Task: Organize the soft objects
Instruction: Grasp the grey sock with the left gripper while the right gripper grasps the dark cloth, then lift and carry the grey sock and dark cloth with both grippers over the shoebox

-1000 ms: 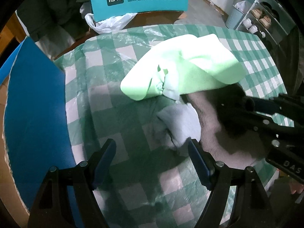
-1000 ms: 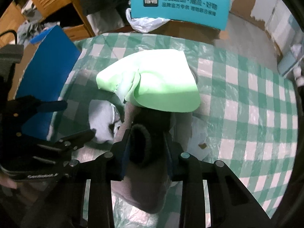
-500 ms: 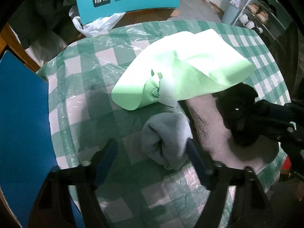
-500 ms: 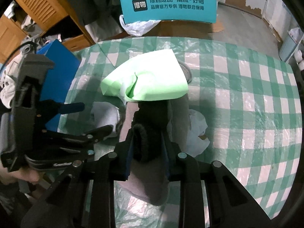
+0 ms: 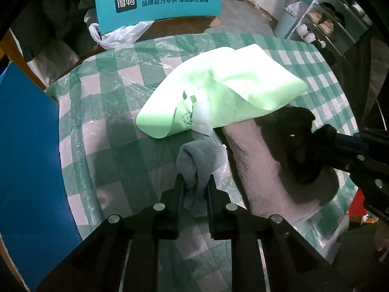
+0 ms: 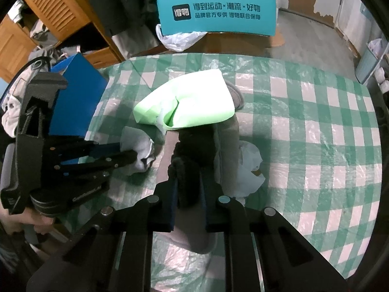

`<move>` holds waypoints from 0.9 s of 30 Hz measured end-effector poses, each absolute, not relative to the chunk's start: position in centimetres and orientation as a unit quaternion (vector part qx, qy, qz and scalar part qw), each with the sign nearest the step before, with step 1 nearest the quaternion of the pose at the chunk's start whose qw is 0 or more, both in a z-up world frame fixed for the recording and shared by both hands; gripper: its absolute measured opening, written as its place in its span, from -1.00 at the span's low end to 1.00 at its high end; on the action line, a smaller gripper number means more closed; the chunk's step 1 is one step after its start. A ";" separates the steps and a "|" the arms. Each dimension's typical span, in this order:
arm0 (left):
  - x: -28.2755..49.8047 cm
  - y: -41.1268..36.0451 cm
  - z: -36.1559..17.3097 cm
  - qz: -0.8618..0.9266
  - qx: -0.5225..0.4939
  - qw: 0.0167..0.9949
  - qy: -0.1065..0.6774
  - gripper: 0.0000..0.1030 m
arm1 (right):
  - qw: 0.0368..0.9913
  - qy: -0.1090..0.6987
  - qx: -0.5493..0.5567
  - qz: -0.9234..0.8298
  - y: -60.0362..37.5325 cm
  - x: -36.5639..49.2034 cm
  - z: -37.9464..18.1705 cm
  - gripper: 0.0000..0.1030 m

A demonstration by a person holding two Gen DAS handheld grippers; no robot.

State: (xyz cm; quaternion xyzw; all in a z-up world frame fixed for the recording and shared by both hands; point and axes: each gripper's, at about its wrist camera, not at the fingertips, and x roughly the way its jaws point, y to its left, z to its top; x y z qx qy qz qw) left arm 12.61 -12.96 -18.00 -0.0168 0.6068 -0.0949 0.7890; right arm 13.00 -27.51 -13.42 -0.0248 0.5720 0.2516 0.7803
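A grey sock [image 5: 199, 163] is clamped between the closed jaws of the left gripper [image 5: 195, 182] on the checked tablecloth [image 5: 102, 150]. A black sock [image 6: 188, 160] is pinched by the right gripper [image 6: 187, 185], whose jaws are closing. Beyond both, a green towel [image 5: 218, 92] is spread; a teal sign [image 5: 158, 2] stands farthest.

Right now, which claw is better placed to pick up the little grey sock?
The left claw. Its fingers are already shut on the grey sock, so it probably only needs to lift. The right claw is busy, closing on a black fuzzy thing that lies on the pinkish towel.
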 end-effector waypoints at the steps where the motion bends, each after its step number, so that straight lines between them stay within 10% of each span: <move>1: 12.5 -12.9 -17.8 -0.097 -0.017 0.790 0.605 -0.70 | 0.781 0.571 -0.025 0.252 -27.5 12.9 -13.3 -0.75; 27: 7.9 -11.5 -10.4 -0.095 -0.002 0.830 0.550 -0.70 | 0.806 0.527 -0.037 0.265 -27.0 9.2 -7.6 -0.75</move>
